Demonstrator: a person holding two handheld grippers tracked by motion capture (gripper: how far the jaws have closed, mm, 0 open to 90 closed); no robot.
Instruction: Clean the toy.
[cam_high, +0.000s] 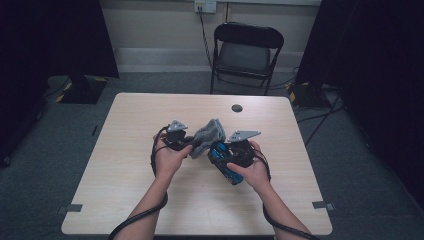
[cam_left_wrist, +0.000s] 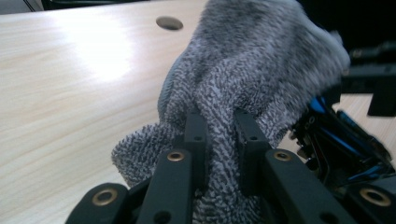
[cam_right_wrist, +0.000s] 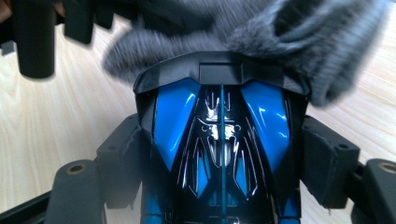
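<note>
Two things are being held above the pale wooden tabletop (cam_high: 150, 200). A fuzzy grey knitted cloth (cam_left_wrist: 252, 70) is being pinched by the left gripper (cam_left_wrist: 220, 135), its fingers (cam_left_wrist: 196, 135) closed tight on a fold. A glossy blue-and-black toy car (cam_right_wrist: 222, 140) is being clamped across its body by the right gripper (cam_right_wrist: 222, 163), fingers (cam_right_wrist: 329, 163) spread wide, the cloth touching its nose.

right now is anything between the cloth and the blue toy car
Nothing visible. The grey cloth, pinched in the left gripper, lies right against the end of the blue toy car that the right gripper holds.
</note>
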